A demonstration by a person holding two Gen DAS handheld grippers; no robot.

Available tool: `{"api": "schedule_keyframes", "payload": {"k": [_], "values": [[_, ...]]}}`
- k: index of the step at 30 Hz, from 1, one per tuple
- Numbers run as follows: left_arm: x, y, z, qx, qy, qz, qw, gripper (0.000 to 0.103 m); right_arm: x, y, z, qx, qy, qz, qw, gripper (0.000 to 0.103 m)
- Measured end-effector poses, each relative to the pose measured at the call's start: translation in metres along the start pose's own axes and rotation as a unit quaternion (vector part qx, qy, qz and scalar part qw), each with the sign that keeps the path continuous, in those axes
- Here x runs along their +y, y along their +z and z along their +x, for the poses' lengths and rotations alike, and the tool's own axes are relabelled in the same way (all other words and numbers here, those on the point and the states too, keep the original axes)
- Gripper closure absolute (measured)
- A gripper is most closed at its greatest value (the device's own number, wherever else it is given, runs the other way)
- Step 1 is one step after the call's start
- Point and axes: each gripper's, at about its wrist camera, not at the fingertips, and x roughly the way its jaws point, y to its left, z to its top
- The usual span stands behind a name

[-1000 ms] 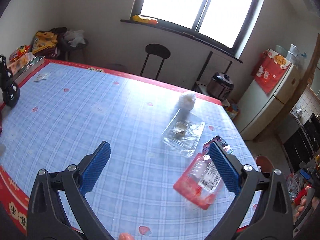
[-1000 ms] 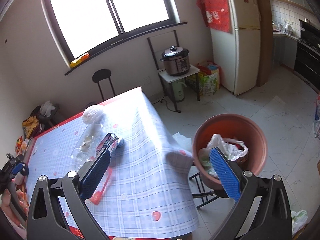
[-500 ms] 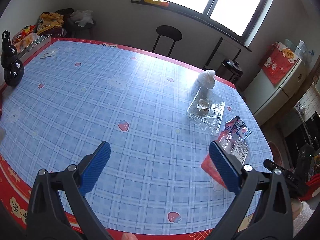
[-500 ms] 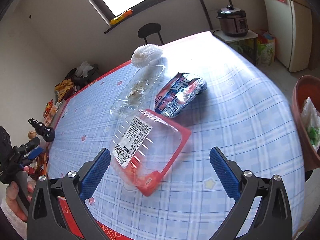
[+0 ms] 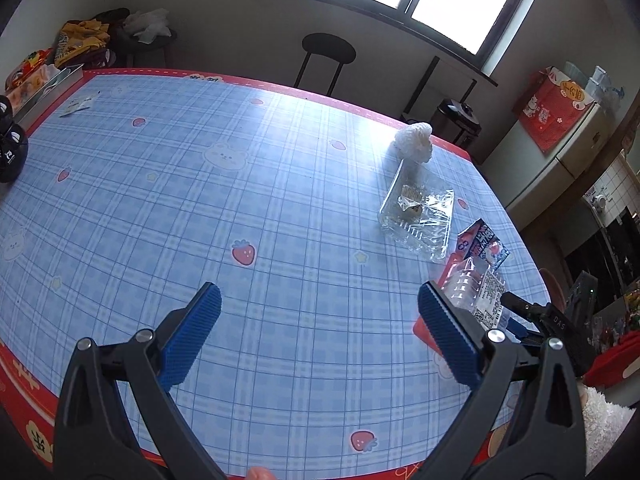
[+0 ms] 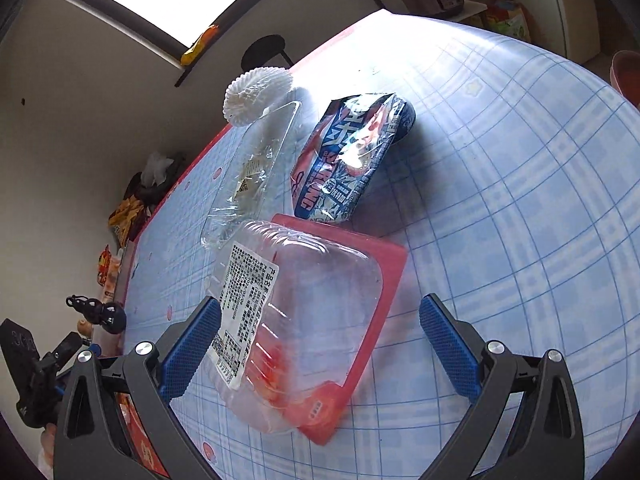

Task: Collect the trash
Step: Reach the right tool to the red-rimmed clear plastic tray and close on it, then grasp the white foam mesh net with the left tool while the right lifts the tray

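Red-based clamshell tray [image 6: 320, 320] (clear lid) lies flat.

Red tray [image 5: 448, 276] half hidden (left gripper [image 5: 320, 330])

Two black plastic grippers, left gripper [image 5: 318, 330] and right gripper [image 6: 320, 340], each with angular triangular arms. Ribbed blue pads [image 5: 192, 336] on the fingers; round silver screws [image 6: 144, 348] at the joints.
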Motion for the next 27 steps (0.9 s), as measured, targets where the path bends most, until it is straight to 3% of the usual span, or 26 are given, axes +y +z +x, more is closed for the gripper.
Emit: {"api": "schedule_keyframes", "payload": {"k": [12, 15, 21, 27], "values": [[0.0, 0.004, 0.016, 0.015, -0.01, 0.001, 0.9998, 0.006, 0.01, 0.004, 0.011, -0.005, -0.021, -0.01, 1.0, 0.006], [-0.003, 0.004, 0.019, 0.018, -0.012, 0.001, 0.9998, 0.006, 0.008, 0.006, 0.012, 0.005, -0.012, -0.003, 1.0, 0.023], [-0.01, 0.007, 0.02, 0.014, -0.019, 0.008, 0.9997, 0.006, 0.009, 0.01, -0.007, -0.009, 0.005, 0.013, 1.0, 0.041], [-0.012, 0.008, 0.021, 0.015, -0.026, 0.007, 0.9995, 0.006, 0.021, 0.015, -0.041, -0.03, 0.0, -0.022, 0.999, 0.043]]}}
